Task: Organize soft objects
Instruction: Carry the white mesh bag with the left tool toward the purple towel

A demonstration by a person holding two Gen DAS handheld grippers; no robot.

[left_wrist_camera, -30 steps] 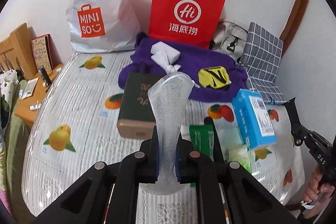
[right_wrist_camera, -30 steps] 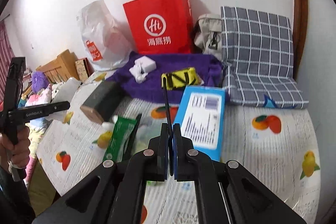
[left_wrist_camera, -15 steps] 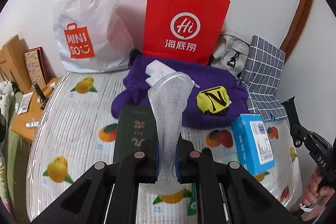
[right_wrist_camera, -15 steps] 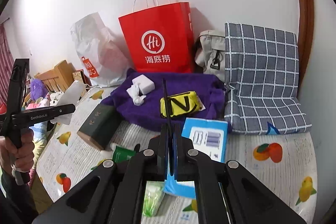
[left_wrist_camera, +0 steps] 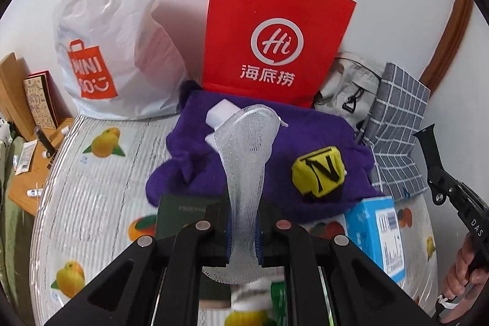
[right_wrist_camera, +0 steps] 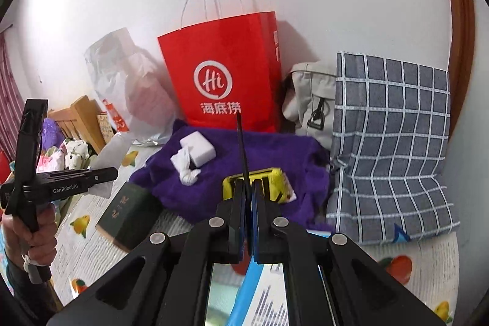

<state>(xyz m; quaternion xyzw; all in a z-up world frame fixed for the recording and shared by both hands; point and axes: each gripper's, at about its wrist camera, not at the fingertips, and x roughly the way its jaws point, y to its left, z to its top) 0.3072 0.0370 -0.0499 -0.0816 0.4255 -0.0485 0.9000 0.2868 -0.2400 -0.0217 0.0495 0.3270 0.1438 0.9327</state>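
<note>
Clamped in the left gripper (left_wrist_camera: 243,229), a white mesh pouch (left_wrist_camera: 247,161) stands lengthwise away from the jaws above the purple blanket (left_wrist_camera: 305,148), while the right gripper (right_wrist_camera: 248,200) pinches a thin black strip (right_wrist_camera: 242,148) pointing at the red bag (right_wrist_camera: 226,72) against the wall.

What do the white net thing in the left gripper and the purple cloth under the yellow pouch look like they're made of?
The white net pouch looks like fine synthetic mesh: see-through, with an open weave, pinched limp in the left gripper. The purple cloth looks like plush fleece or terry, matte and fuzzy-edged; which one is unclear.
</note>
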